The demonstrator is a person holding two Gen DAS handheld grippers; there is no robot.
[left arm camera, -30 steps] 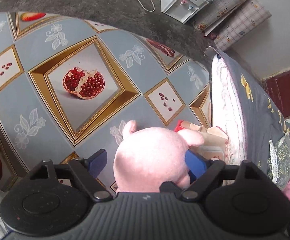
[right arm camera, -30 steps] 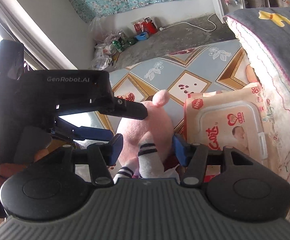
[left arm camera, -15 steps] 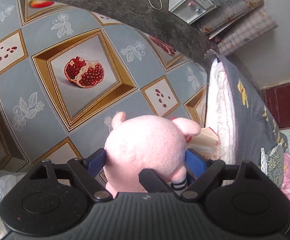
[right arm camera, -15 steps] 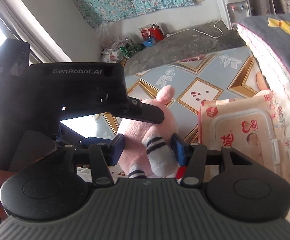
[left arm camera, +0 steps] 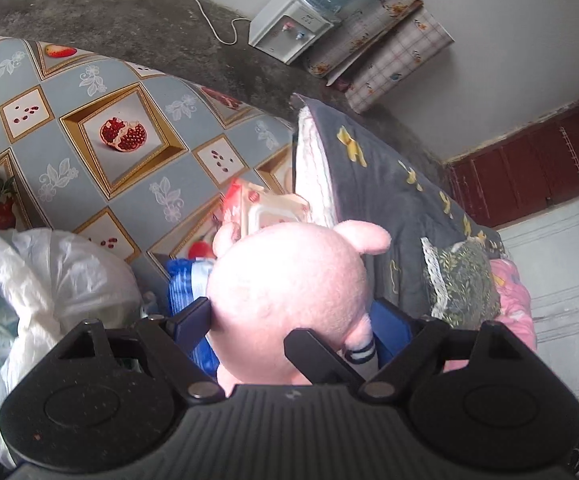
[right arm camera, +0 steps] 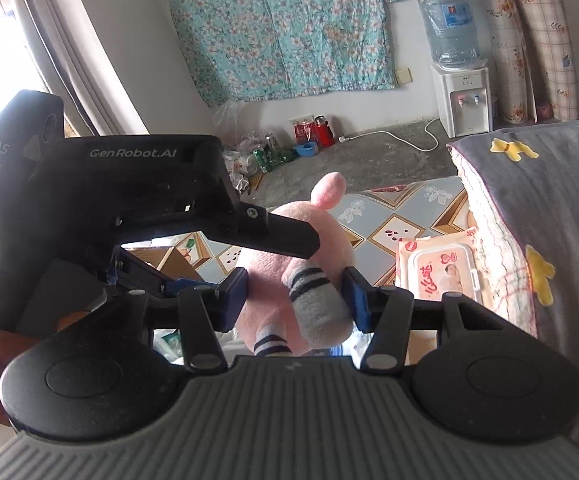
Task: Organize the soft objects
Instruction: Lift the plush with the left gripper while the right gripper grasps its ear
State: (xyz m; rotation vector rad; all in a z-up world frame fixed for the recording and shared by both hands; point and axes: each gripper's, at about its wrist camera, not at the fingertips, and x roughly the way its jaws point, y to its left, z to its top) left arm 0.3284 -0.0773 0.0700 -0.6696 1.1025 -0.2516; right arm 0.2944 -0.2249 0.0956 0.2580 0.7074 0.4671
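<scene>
A pink plush pig (left arm camera: 289, 280) with striped grey socks hangs in the air above the patterned tablecloth (left arm camera: 121, 136), held by both grippers. My left gripper (left arm camera: 291, 320) is shut on its round head, one blue pad on each side. My right gripper (right arm camera: 295, 300) is shut on the pig's (right arm camera: 309, 240) body and sock-covered legs. In the right wrist view the left gripper's black body (right arm camera: 129, 184) sits at the left, with one finger (right arm camera: 281, 236) lying across the pig. The pig's face is hidden.
A pack of wet wipes (right arm camera: 441, 276) lies on the cloth beside a grey folded quilt with yellow dogs (right arm camera: 549, 208). A white plastic bag (left arm camera: 49, 272) and a blue packet (left arm camera: 187, 284) lie below. A water dispenser (right arm camera: 461, 96) stands on the floor beyond.
Both grippers have risen with the pig, lifting it off the tablecloth. The wipes pack and the cloth now lie farther below, and more of the room shows.
</scene>
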